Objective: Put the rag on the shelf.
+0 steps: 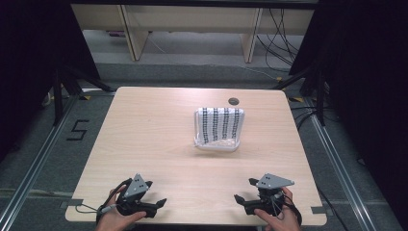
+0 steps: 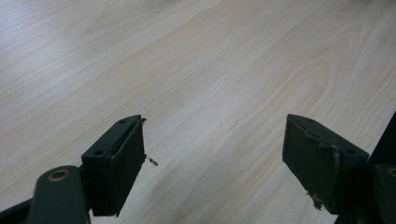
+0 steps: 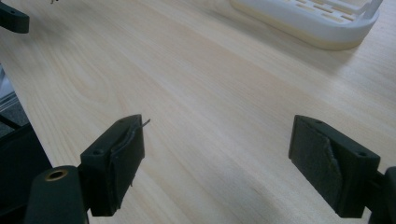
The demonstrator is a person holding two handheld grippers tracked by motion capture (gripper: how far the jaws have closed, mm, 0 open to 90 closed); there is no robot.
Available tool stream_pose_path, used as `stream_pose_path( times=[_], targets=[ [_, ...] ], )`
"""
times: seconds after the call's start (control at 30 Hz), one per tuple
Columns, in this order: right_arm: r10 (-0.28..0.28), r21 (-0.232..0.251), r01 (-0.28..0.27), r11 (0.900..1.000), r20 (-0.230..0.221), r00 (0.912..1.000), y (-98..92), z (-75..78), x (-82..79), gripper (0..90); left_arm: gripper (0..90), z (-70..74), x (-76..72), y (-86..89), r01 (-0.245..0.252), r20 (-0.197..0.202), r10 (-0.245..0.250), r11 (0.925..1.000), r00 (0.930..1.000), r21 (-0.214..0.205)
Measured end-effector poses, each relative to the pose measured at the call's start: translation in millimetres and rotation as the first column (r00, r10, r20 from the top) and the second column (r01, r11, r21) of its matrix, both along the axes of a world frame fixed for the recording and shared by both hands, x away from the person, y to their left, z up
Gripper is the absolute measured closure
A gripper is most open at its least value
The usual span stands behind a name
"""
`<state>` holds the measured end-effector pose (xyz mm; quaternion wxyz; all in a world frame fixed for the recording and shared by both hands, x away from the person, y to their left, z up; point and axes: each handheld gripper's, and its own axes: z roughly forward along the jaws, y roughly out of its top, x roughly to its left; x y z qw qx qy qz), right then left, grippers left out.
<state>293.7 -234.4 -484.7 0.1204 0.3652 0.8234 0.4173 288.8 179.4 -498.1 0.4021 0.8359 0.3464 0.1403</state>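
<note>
Both grippers, left (image 1: 155, 208) and right (image 1: 243, 190), rest at the table's (image 1: 144, 144) near edge, jaws wide and empty. The white basket (image 1: 217, 143) sits well apart near the far edge, holding what seems a striped cloth (image 1: 220, 123).

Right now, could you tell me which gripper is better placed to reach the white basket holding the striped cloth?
Probably the right gripper: the white basket sits slightly to its side of the table, nearer than to the left gripper. Both stand open.
</note>
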Motion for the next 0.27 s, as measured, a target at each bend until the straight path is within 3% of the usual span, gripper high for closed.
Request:
stream_pose_path(
  times=[0.03, 0.17, 0.27],
  targets=[
    [-0.005, 0.003, 0.005, 1.0, 0.006, 1.0, -0.1, -0.2, 0.1, 19.4, 20.6, -0.7, -0.4, -0.7, -0.001, 0.0, 0.001, 0.9998, 1.0, -0.019],
    [-0.002, -0.004, 0.002, 1.0, 0.025, 0.9997, -2.3, -0.4, 2.0, 19.4, 20.5, -0.8, 0.5, 0.6, 0.003, 0.001, -0.003, 0.9999, 1.0, -0.015],
    [0.026, 0.01, -0.026, 0.9996, -0.004, 0.9997, -2.6, -0.9, 3.5, 19.4, 20.4, -0.7, 0.8, 0.9, 0.003, 0.001, -0.003, 1.0, 1.0, -0.008]
  ],
)
